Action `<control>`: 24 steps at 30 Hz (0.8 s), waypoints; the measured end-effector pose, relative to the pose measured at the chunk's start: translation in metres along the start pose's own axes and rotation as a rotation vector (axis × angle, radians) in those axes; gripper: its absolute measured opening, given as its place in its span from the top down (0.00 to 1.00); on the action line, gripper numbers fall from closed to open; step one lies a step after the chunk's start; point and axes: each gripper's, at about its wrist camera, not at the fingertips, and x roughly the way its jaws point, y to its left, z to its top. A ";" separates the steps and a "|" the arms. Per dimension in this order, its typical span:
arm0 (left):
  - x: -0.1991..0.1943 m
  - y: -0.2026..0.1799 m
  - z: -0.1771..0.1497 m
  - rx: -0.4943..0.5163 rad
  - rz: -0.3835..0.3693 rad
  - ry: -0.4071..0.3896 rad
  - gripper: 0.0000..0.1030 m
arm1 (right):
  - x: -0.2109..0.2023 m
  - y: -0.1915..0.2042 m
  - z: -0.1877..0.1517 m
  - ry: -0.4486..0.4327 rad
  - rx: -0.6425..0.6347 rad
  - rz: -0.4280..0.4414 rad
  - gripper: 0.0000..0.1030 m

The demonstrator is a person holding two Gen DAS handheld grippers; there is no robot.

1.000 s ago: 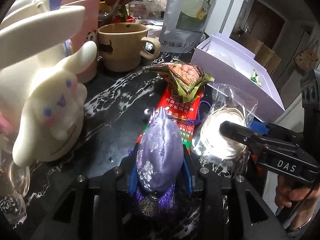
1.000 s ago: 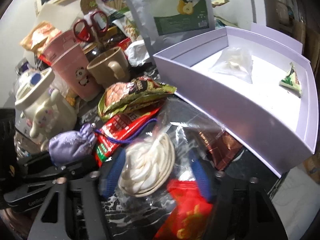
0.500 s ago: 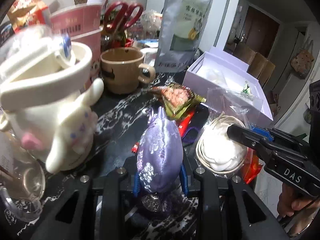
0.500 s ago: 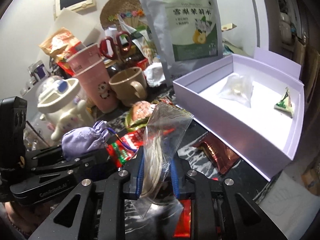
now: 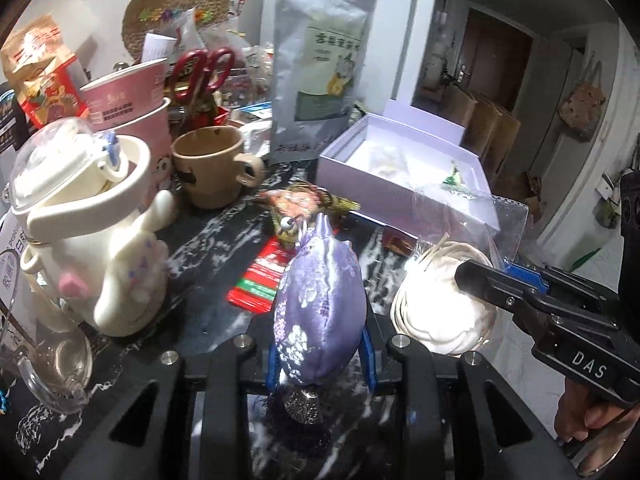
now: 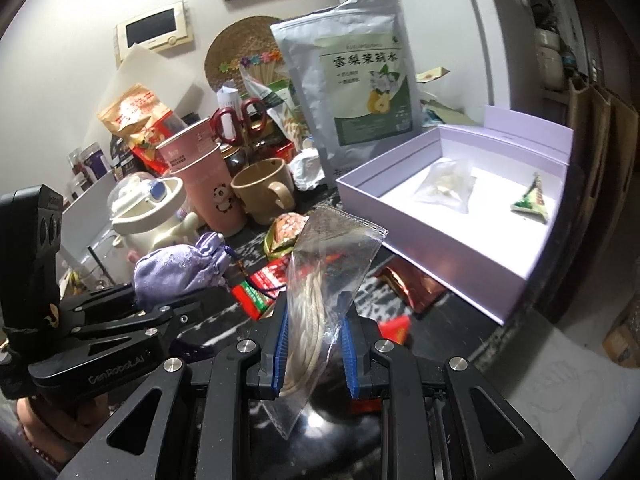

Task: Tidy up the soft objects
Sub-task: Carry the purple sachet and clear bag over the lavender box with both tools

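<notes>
Left wrist view: cluttered black marble counter (image 5: 224, 240), doorway behind. One tan mug (image 5: 210, 166), two stacked pink cups (image 5: 132, 116), one lavender box (image 5: 404, 184). The left gripper (image 5: 320, 344) is pinching the purple pouch (image 5: 320, 304), now lifted clear of the red packet (image 5: 264, 276) it lay on a second ago.

Right wrist view: same counter, white wall. The right gripper (image 6: 314, 350) has clamped onto the clear bag of white cord (image 6: 316, 280), which was flat before and now hangs upright. Two items sit in the box (image 6: 408, 216).
</notes>
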 end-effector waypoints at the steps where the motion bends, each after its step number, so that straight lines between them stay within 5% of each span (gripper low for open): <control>1: -0.001 -0.004 -0.001 0.006 -0.007 0.001 0.71 | -0.003 -0.001 -0.002 -0.002 0.005 -0.004 0.78; 24: -0.012 -0.108 0.000 0.159 -0.187 0.001 0.71 | -0.102 -0.049 -0.040 -0.084 0.138 -0.174 0.78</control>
